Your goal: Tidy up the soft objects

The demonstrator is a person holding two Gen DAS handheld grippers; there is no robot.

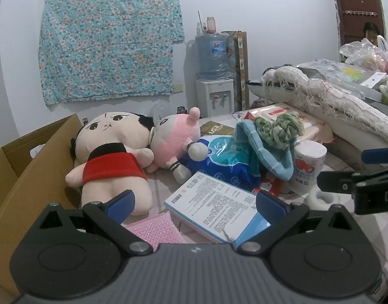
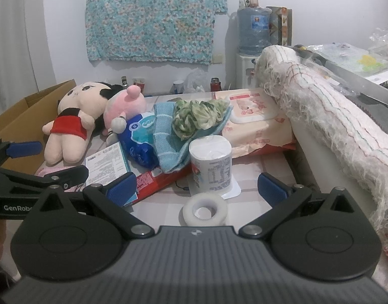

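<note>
A large plush doll in a red top lies on the table beside a cardboard box. A pink plush leans against it. A blue towel with a green scrunched cloth on top rests on a blue pack. My left gripper is open over a white-and-blue booklet and a pink sponge cloth. My right gripper is open, with a tape roll between its fingers, untouched.
A toilet paper roll stands mid-table. A wet wipes pack lies behind it. A frayed white blanket is piled at the right. A water dispenser stands by the wall. The right gripper's fingers show at the left view's edge.
</note>
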